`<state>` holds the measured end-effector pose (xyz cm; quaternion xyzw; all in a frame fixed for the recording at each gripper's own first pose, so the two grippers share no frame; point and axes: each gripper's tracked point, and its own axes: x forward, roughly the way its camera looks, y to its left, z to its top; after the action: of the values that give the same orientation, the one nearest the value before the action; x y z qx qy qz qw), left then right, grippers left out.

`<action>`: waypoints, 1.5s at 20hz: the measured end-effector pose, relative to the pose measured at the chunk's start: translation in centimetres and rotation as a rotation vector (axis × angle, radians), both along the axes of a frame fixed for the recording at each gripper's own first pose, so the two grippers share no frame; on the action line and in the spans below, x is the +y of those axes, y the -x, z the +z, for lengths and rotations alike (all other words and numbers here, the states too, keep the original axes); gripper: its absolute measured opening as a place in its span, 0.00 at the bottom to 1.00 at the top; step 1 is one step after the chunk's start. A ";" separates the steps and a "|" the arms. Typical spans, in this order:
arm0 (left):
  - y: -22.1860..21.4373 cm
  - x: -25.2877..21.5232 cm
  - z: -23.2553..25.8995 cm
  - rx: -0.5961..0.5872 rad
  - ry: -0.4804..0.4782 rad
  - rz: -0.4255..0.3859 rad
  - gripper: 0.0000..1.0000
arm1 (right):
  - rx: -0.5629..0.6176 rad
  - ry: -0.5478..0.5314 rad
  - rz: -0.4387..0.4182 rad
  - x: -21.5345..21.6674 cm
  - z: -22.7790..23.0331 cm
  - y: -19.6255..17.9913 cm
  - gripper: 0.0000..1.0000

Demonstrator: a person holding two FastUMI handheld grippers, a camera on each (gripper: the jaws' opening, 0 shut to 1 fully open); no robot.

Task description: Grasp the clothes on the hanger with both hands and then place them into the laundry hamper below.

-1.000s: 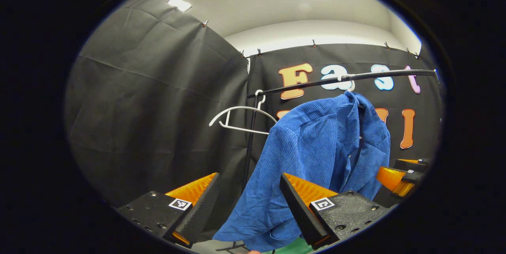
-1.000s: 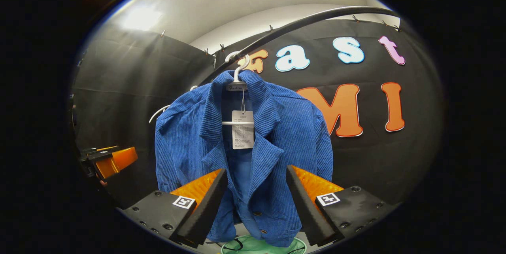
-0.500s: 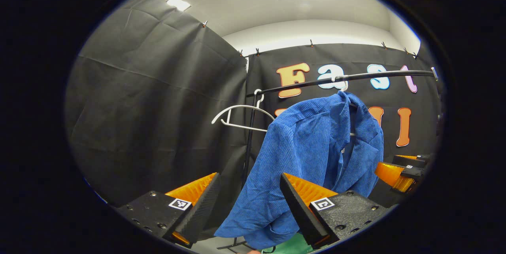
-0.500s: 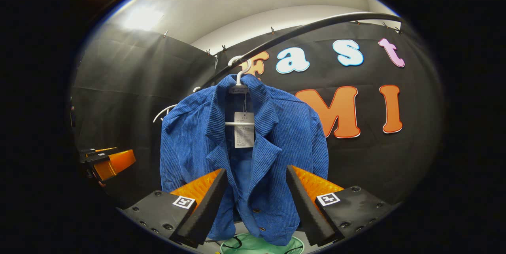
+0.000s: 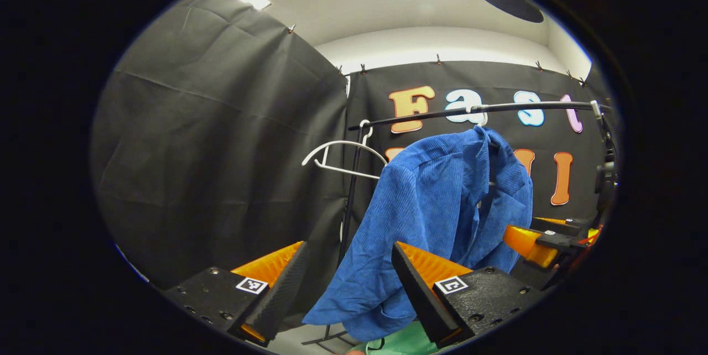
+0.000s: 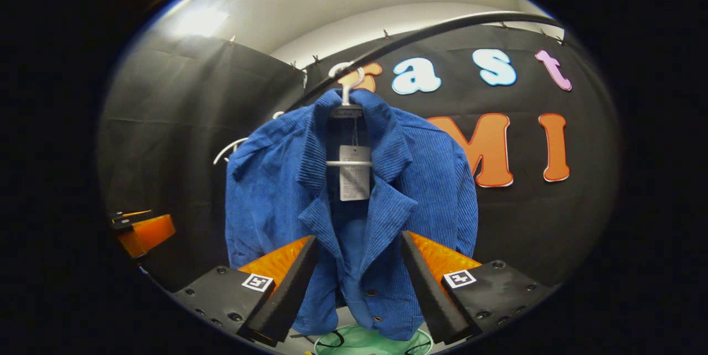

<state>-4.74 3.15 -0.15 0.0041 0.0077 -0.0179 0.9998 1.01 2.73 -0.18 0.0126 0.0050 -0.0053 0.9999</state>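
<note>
Right gripper view first, then. Where is the garment?

— A blue corduroy jacket (image 6: 354,217) hangs on a white hanger (image 6: 347,89) whose hook sits over the black rail (image 6: 442,29). It faces this camera, lapels open, with a paper tag (image 6: 354,181) dangling at the collar.

— And the right hand-held gripper (image 6: 359,283)?

— Its fingers stand spread apart in front of the jacket's lower front. Whether they touch the cloth, I cannot tell; nothing is pinched between them.

— Where is the hamper?

— A green laundry hamper (image 6: 373,342) shows at the bottom edge, directly below the jacket's hem.

— What does the left gripper view give?

— The same jacket (image 5: 431,222) from its side, with one sleeve hanging down. The left hand-held gripper (image 5: 348,283) is also spread wide, with the sleeve's lower part seen between its fingers, not clamped. A bit of the hamper (image 5: 401,341) peeks out under the sleeve.

— Anything else on the rail?

— A second white hanger (image 5: 343,158), bare, hangs just beside the rack's upright post (image 5: 349,205), apart from the jacket. The other gripper shows at the far right of this view, near the jacket's front edge.

— And in the right gripper view?

— The left gripper appears at the far left, off to the side of the jacket's sleeve.
</note>
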 end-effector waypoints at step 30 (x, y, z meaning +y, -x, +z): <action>-3.1 -19.8 -1.8 -0.027 0.056 -0.218 0.92 | -0.171 -0.104 -0.025 -15.0 7.9 1.2 0.07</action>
<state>-1.64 -16.69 -1.93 -0.0226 -0.0067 -0.1266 0.9917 -0.22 -12.23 7.69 0.0652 -0.0803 -0.0163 0.9945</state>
